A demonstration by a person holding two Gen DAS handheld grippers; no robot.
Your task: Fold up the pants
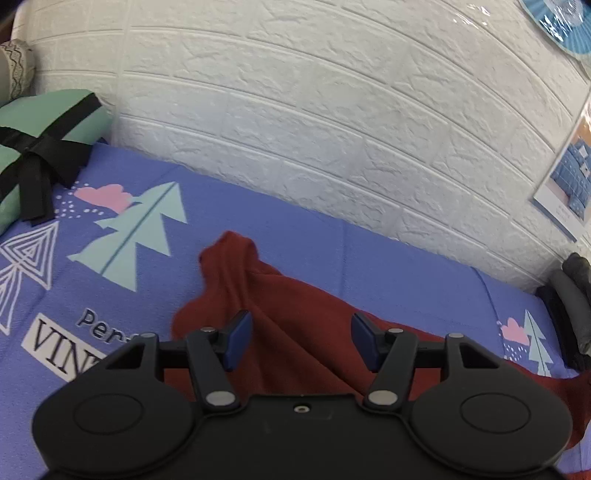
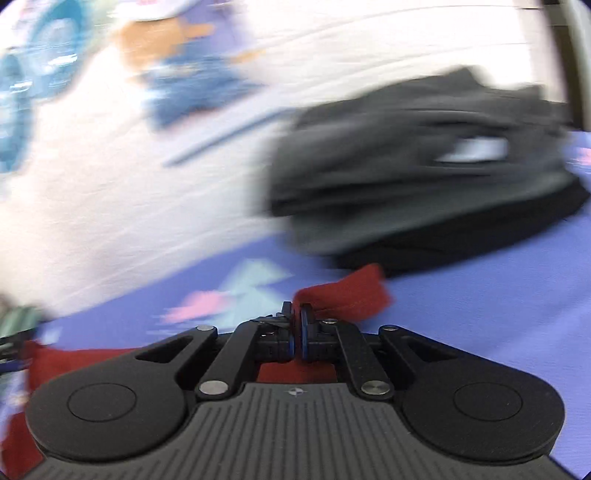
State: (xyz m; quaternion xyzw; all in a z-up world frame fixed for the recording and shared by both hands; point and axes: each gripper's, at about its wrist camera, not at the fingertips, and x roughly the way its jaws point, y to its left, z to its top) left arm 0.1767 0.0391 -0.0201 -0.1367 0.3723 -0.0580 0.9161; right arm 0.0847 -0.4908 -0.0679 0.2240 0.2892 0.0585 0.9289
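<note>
Left wrist view, sharp: left tool (image 1: pixel 301 341) released, blue pads wide apart, nothing between them, hovering over the red pants (image 1: pixel 291 332). Pants crumpled on the purple bed sheet (image 1: pixel 332 251), spreading beneath and ahead of the tool, one narrow end bunched up ahead and slightly to its left, more red cloth running off to its right. Ahead of the pants, a white brick-pattern wall (image 1: pixel 295 110). Far to the tool's left, a green bundle (image 1: pixel 48 122) tied with a black strap; at the far right edge, dark grey clothing (image 1: pixel 574 288) only partly seen; on the wall up to the right, a printed card (image 1: pixel 569 177) and a blue round object (image 1: pixel 557 26), cut off by the frame. Right wrist view, heavily smeared by motion blur, yet showing what the other cannot: right tool (image 2: pixel 297 325) clenched on a fold of the red pants (image 2: pixel 351 295), pads pressed nearly together with cloth pinched between, a red end sticking out ahead and to the right of the tips. More red cloth beneath and to the tool's left. Grey clothing pile (image 2: pixel 424 166) here large and close, ahead and to the right, resting on the purple sheet (image 2: pixel 480 314). Wall and its decorations too blurred for detail.
</note>
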